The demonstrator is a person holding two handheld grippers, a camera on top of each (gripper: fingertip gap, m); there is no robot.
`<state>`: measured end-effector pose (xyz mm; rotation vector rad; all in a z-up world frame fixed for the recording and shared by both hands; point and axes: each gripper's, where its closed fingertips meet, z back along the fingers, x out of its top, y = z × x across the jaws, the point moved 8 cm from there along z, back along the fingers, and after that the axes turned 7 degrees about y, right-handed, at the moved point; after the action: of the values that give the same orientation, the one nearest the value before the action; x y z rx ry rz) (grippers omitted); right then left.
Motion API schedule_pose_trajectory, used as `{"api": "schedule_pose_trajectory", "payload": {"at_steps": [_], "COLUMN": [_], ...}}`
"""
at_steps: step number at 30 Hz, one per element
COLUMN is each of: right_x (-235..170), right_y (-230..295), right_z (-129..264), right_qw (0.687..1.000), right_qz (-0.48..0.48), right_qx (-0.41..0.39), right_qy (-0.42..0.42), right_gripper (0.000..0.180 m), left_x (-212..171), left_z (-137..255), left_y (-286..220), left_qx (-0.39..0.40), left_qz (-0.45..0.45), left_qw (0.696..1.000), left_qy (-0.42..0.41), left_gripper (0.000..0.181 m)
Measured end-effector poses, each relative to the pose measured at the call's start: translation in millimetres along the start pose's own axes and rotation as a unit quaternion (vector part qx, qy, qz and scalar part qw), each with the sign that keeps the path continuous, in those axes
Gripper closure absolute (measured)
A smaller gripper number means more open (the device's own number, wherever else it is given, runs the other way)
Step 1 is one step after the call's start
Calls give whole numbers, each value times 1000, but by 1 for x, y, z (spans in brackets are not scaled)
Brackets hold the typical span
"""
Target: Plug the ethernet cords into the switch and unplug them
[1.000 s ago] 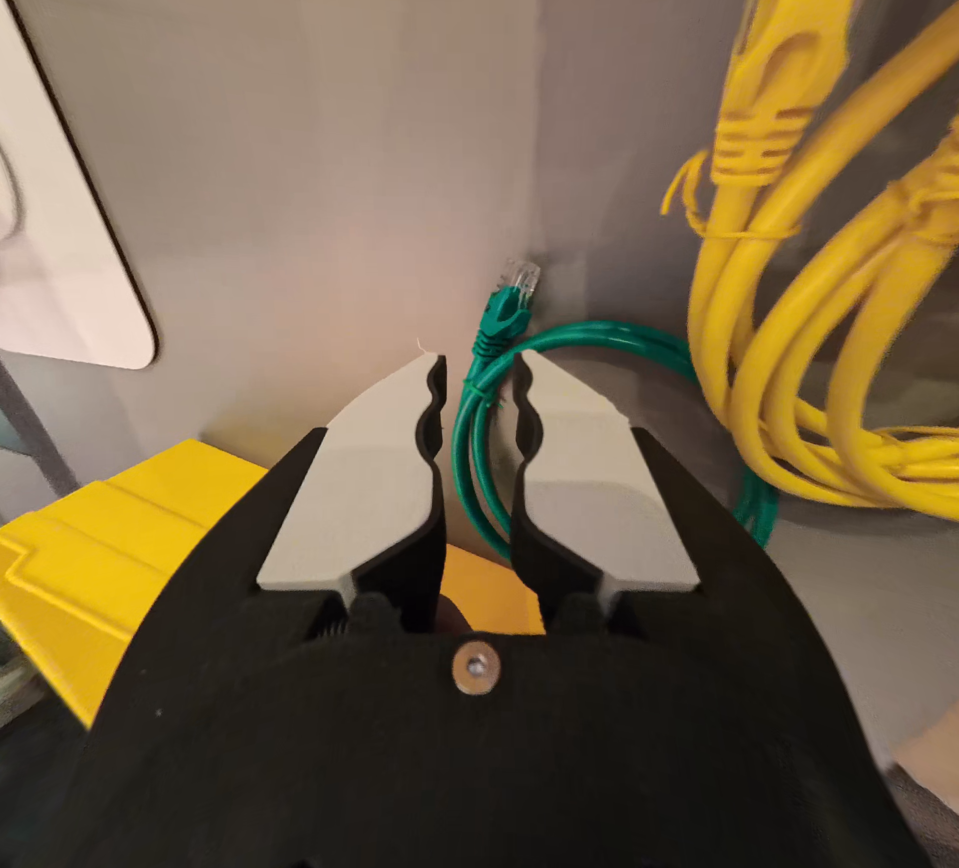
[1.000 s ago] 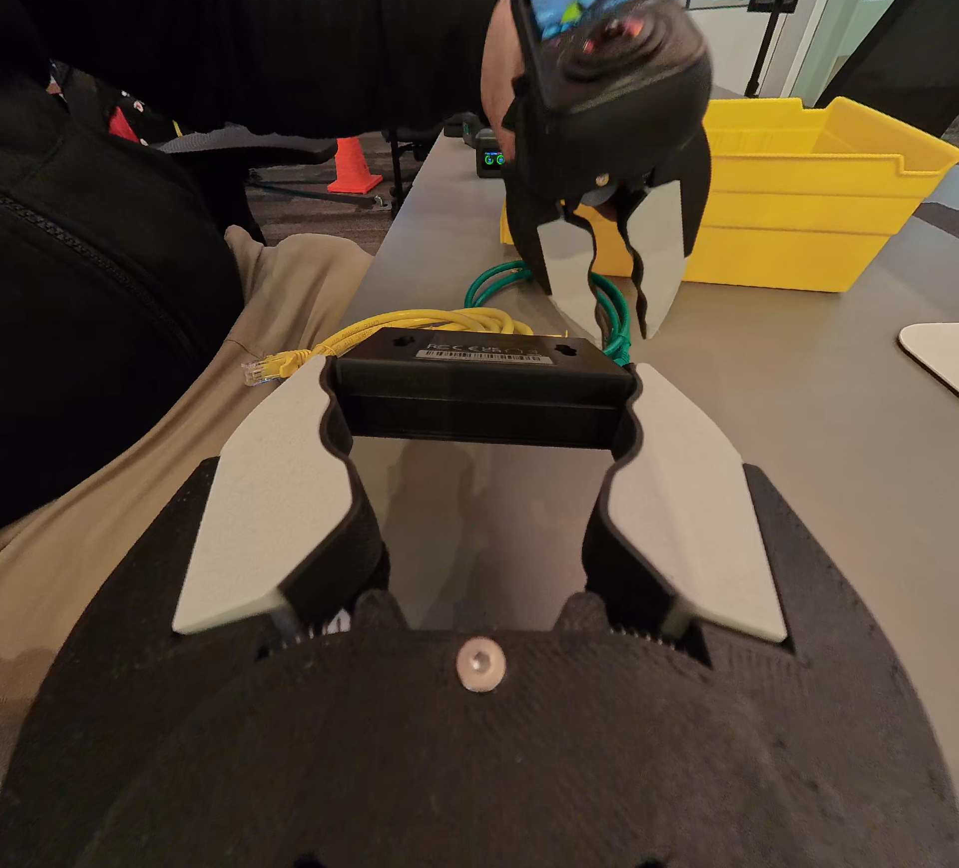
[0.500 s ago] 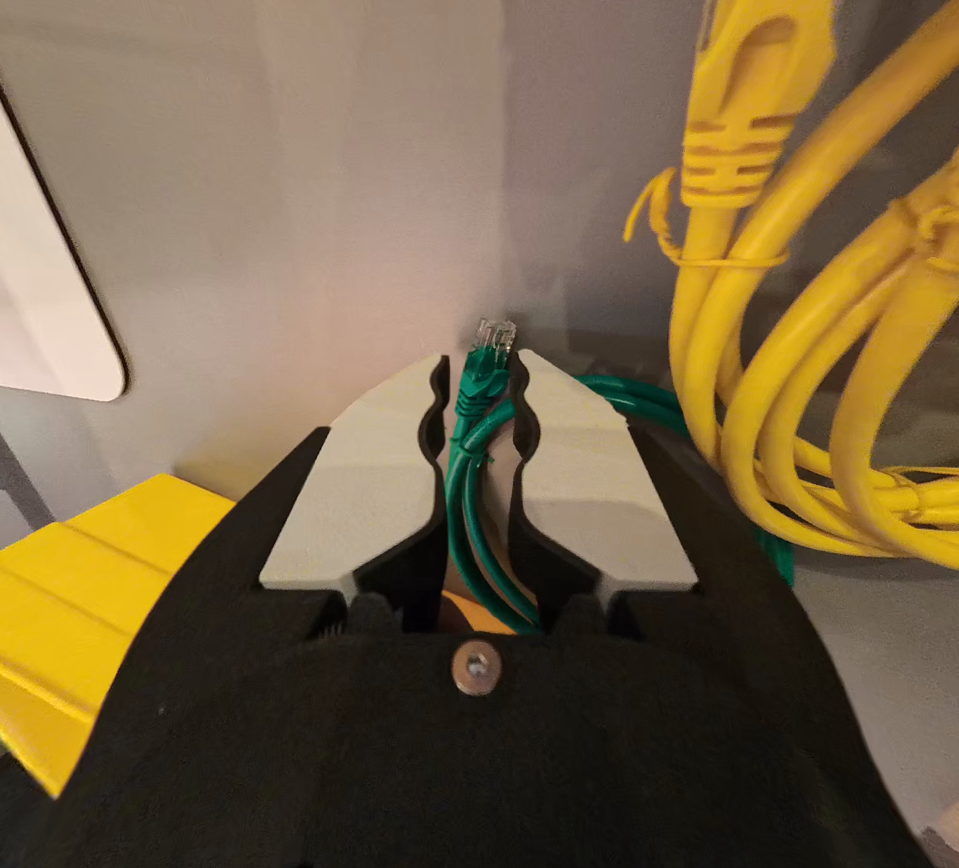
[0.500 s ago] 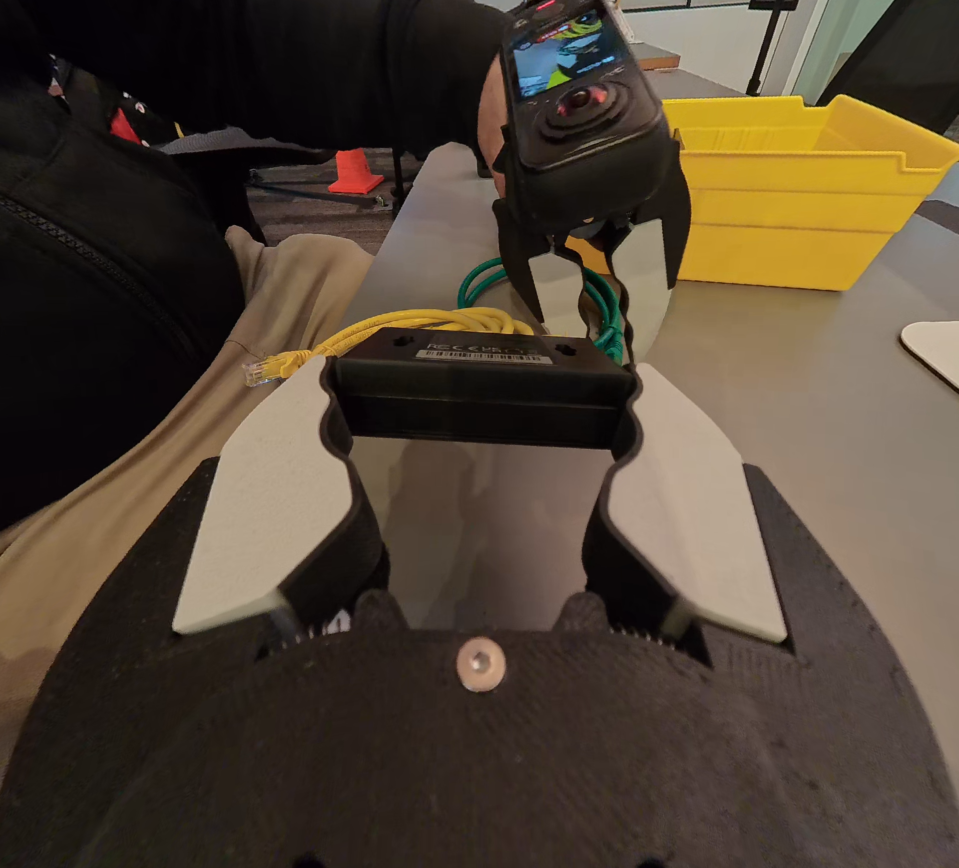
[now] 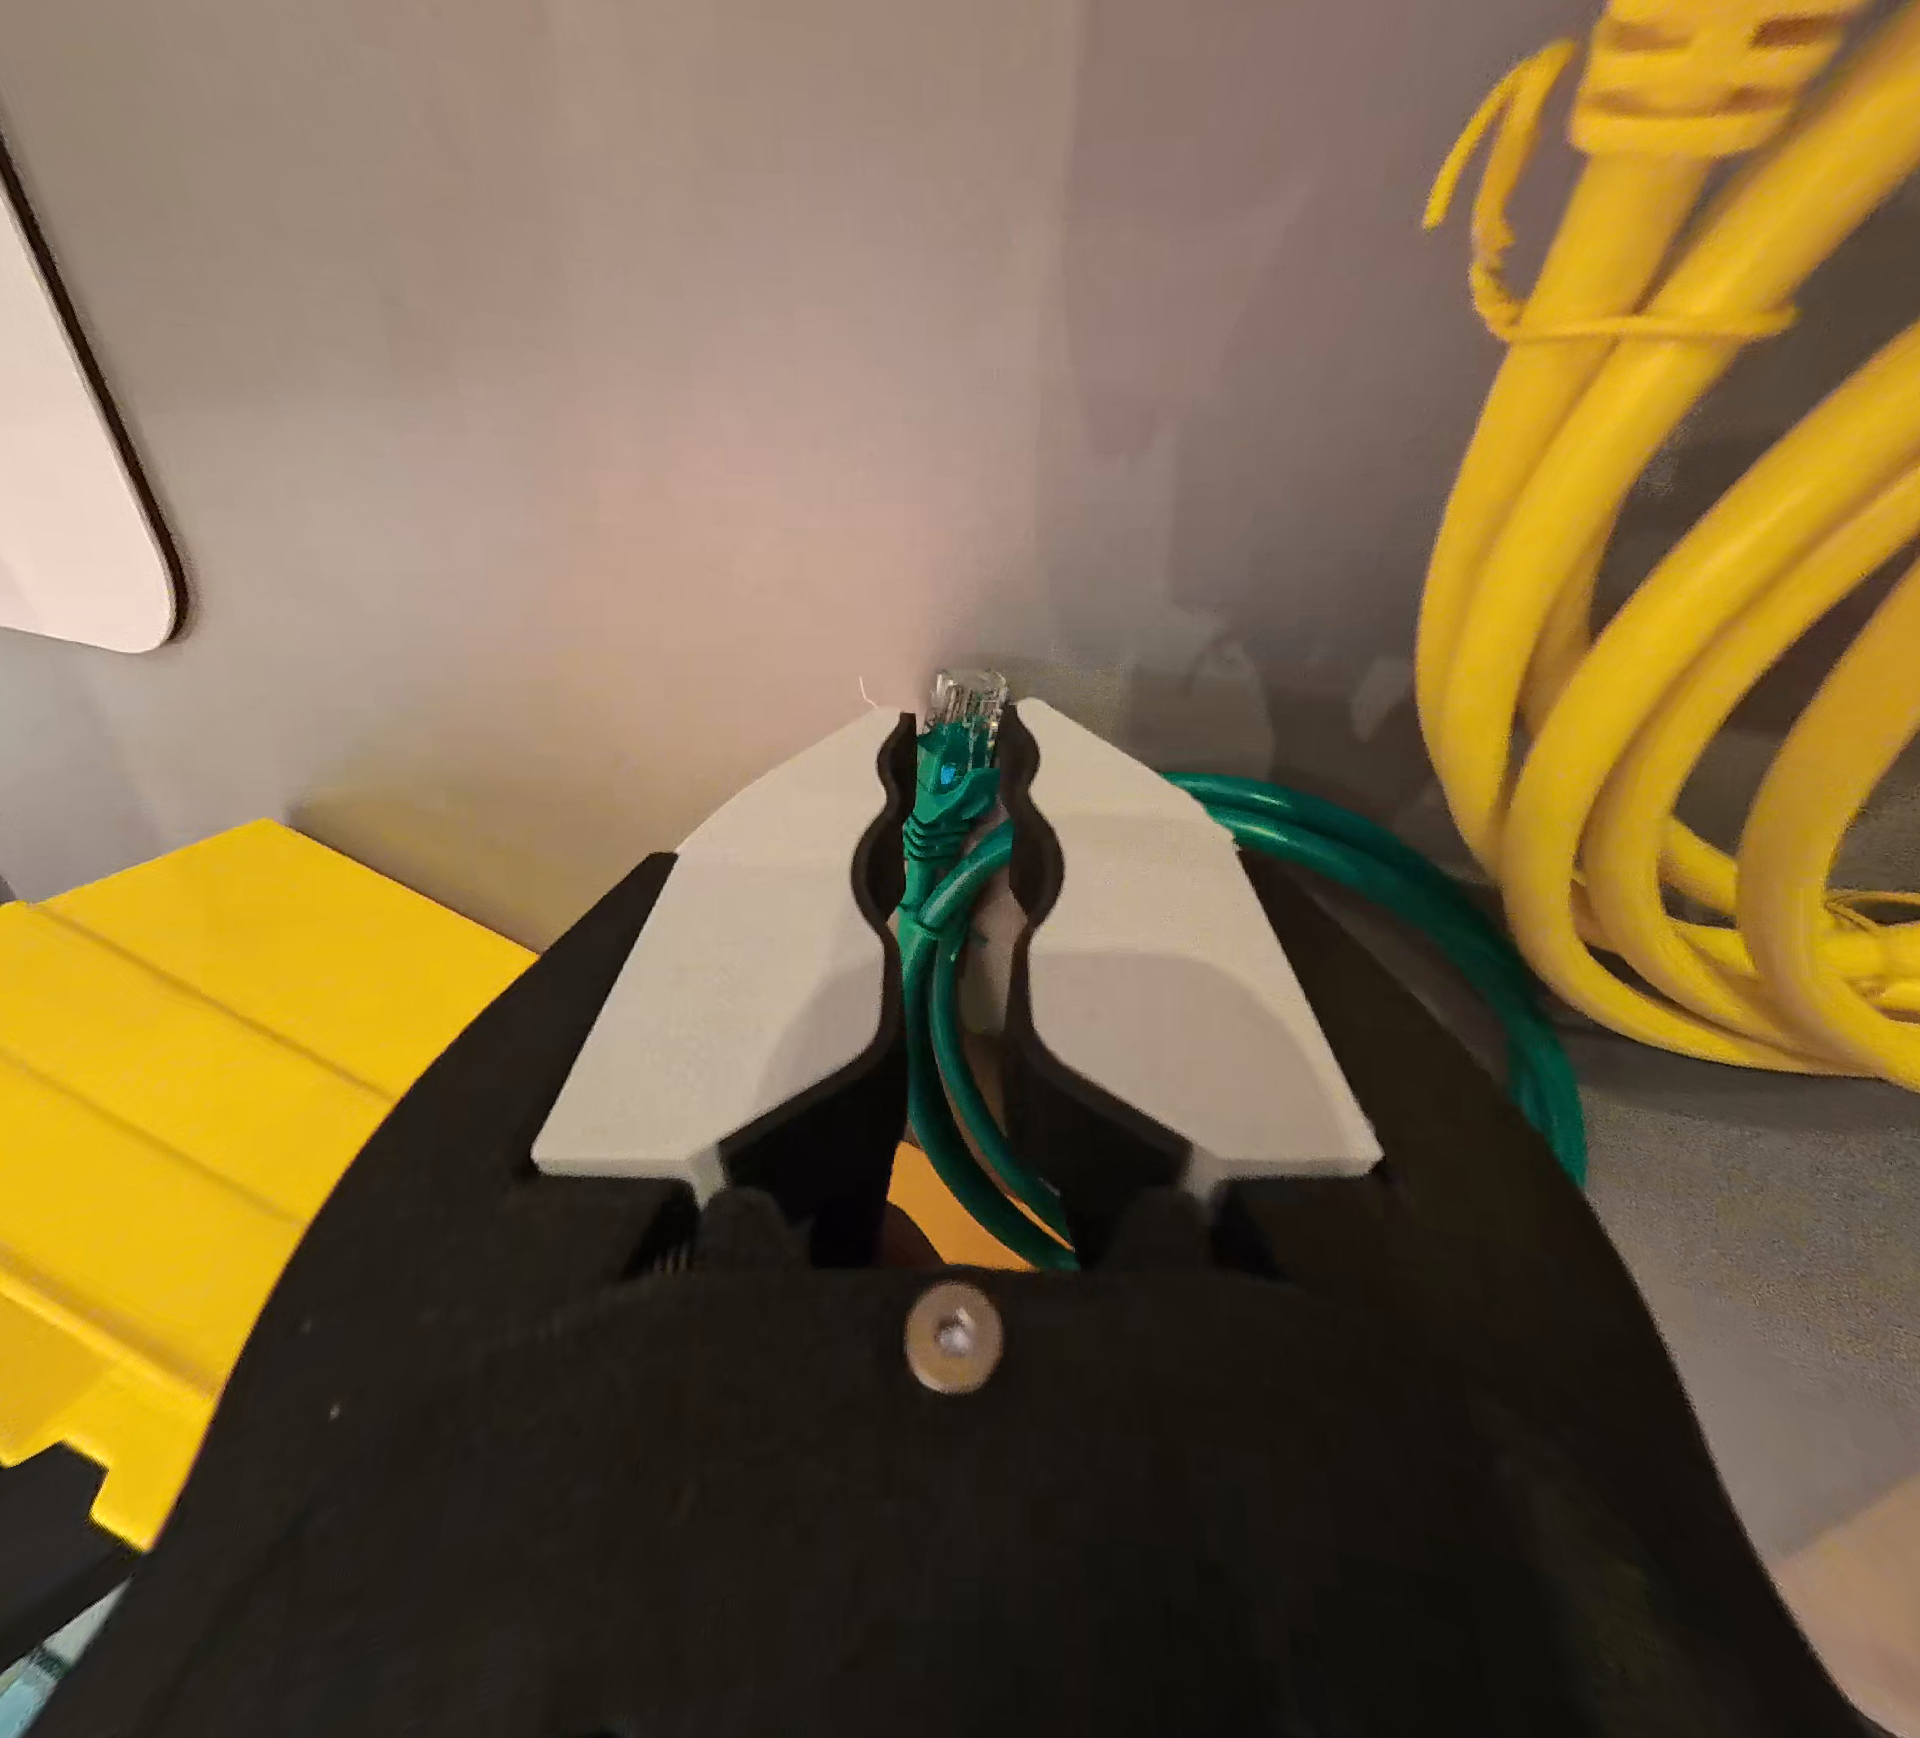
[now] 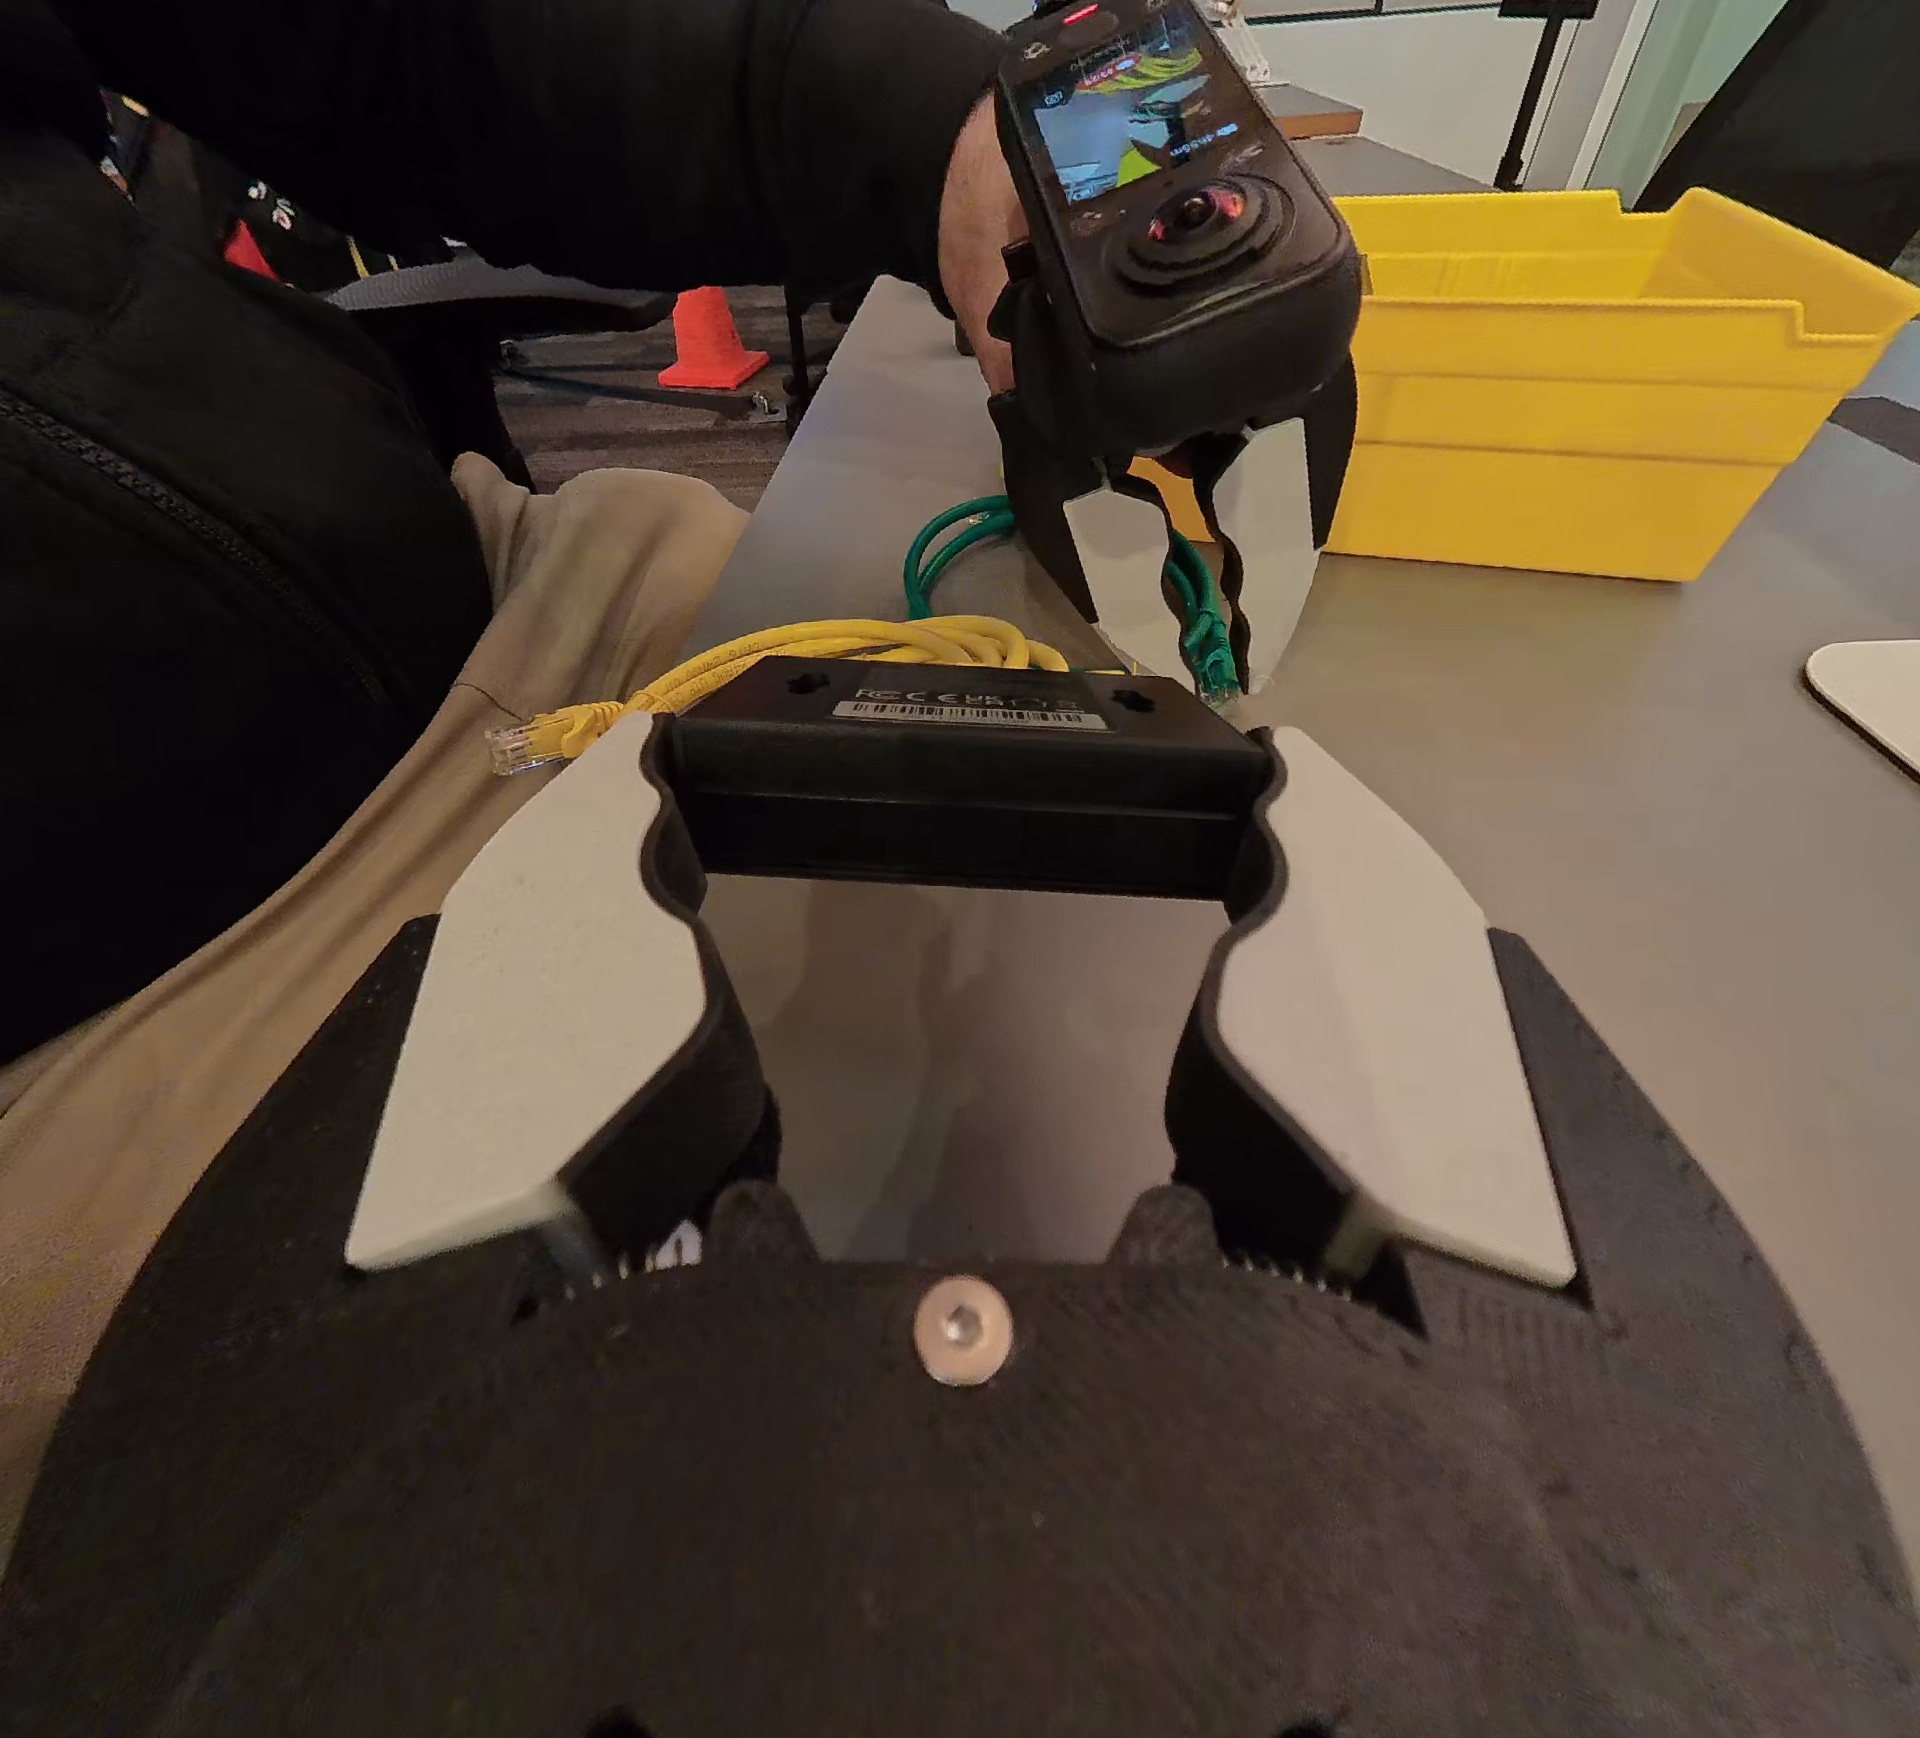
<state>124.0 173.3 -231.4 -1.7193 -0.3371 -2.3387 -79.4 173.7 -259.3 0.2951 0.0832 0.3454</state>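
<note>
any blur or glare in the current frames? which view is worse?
Left wrist view is worse: the yellow cord at upper right is smeared by motion blur, while the green plug between the left gripper fingertips stays sharp, with a warm glow on the grey table. Right wrist view: sharp on the switch in the right gripper, soft reflections on the tabletop, wide-angle bending at the edges.

Green cord (image 5: 1382, 867) & yellow cord (image 5: 1538, 649) are showing smooth, glossy plastic jackets; clear plastic plug tips. Switch (image 6: 961, 784) is looking matt black. Bin (image 6: 1579, 400) is showing smooth yellow plastic. Table (image 6: 1558, 753) is reading matt grey, smooth.
</note>
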Motion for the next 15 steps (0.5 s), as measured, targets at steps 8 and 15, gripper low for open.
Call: {"api": "schedule_pose_trajectory", "payload": {"at_steps": [8, 15], "right_x": [0, 0], "right_y": [0, 1], "right_z": [0, 0], "right_qw": [1000, 1000], "right_qz": [0, 2], "right_qx": [1, 2], "right_qy": [1, 1], "right_gripper": [80, 80], "left_x": [5, 26], "left_z": [15, 23], "left_y": [14, 35], "left_qx": [12, -55], "left_qz": [28, 69], "left_qw": [998, 992], "left_qy": [-48, -95], "left_gripper": [168, 167]}}
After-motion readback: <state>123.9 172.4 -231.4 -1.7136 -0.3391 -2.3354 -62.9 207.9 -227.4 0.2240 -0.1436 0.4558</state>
